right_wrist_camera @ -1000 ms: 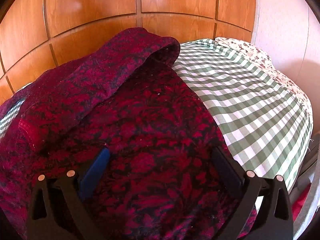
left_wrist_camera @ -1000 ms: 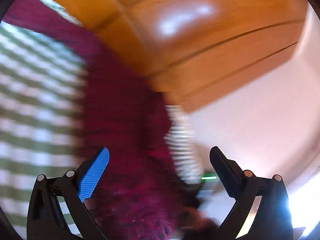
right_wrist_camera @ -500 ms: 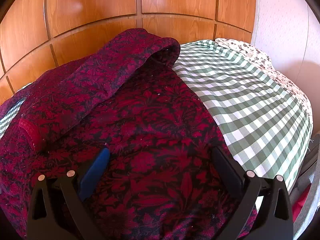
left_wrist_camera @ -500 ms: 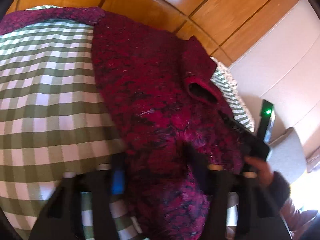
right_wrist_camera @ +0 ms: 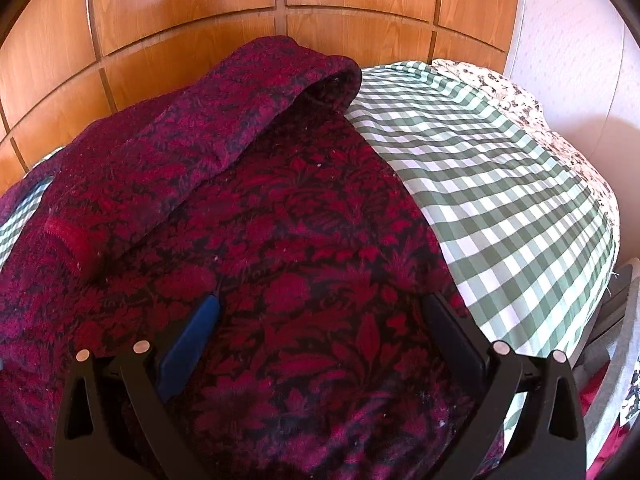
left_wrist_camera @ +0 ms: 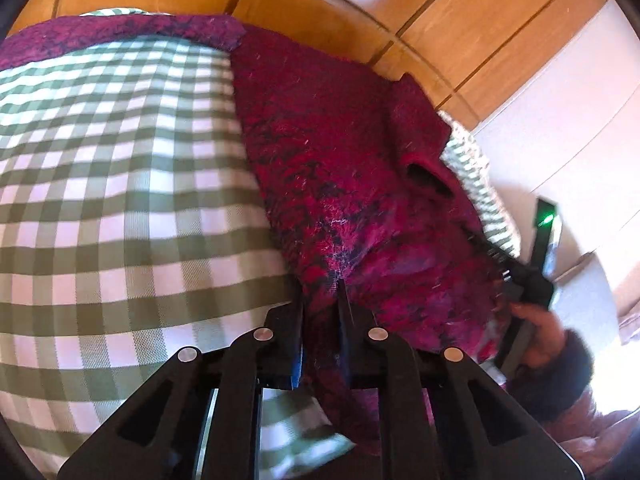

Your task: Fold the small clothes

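Left wrist view: the left gripper, pitched downward, pinches the near edge of the red patterned sweater, which lies on the green checked cloth; such a thin bite of fuzzy knit could slip free when lifted. Right wrist view: the right gripper hovers, angled down, over the sweater's body, jaws spread wide and empty; closing there might bunch several layers.

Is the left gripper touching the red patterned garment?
Touching. The left wrist view shows the left gripper closed on a pinched fold of the red patterned garment, cloth bunched between its fingers.
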Action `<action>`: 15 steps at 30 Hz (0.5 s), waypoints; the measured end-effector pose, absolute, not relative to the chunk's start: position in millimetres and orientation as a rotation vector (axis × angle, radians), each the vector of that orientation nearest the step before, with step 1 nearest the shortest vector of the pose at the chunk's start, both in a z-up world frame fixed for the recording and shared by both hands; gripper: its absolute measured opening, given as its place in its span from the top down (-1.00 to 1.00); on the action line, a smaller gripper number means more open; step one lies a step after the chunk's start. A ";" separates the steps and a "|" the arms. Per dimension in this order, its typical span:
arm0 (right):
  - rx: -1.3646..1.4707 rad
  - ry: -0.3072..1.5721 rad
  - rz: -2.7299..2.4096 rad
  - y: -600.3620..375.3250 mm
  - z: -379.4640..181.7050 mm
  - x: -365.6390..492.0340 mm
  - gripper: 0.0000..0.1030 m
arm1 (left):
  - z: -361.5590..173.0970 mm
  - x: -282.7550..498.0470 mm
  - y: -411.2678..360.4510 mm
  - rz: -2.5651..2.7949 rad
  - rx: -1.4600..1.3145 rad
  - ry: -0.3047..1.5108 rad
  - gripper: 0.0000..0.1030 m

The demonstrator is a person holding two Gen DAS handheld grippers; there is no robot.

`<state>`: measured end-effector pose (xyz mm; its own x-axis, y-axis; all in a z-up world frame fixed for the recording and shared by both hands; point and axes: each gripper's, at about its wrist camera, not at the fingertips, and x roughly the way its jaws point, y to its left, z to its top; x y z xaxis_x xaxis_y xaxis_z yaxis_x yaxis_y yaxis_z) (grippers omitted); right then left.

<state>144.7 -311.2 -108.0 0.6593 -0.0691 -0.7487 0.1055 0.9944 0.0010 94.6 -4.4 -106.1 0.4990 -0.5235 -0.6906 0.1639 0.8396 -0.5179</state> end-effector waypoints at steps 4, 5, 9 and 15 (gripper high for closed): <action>0.031 0.829 -0.103 -308.9 -110.7 143.0 -0.97 | -97.9 93.4 -6.7 -0.407 -0.378 0.934 0.28; 0.020 0.839 -0.105 -307.6 -109.1 143.8 -0.97 | -93.0 93.9 -6.9 -0.387 -0.368 0.927 0.01; -0.034 0.856 -0.126 -299.6 -100.1 143.8 -0.95 | -68.2 91.4 6.0 -0.322 -0.374 0.829 -0.32; -0.129 0.721 0.047 -261.5 -74.8 128.0 -0.75 | -58.4 117.3 -21.2 -0.268 -0.239 0.812 -0.46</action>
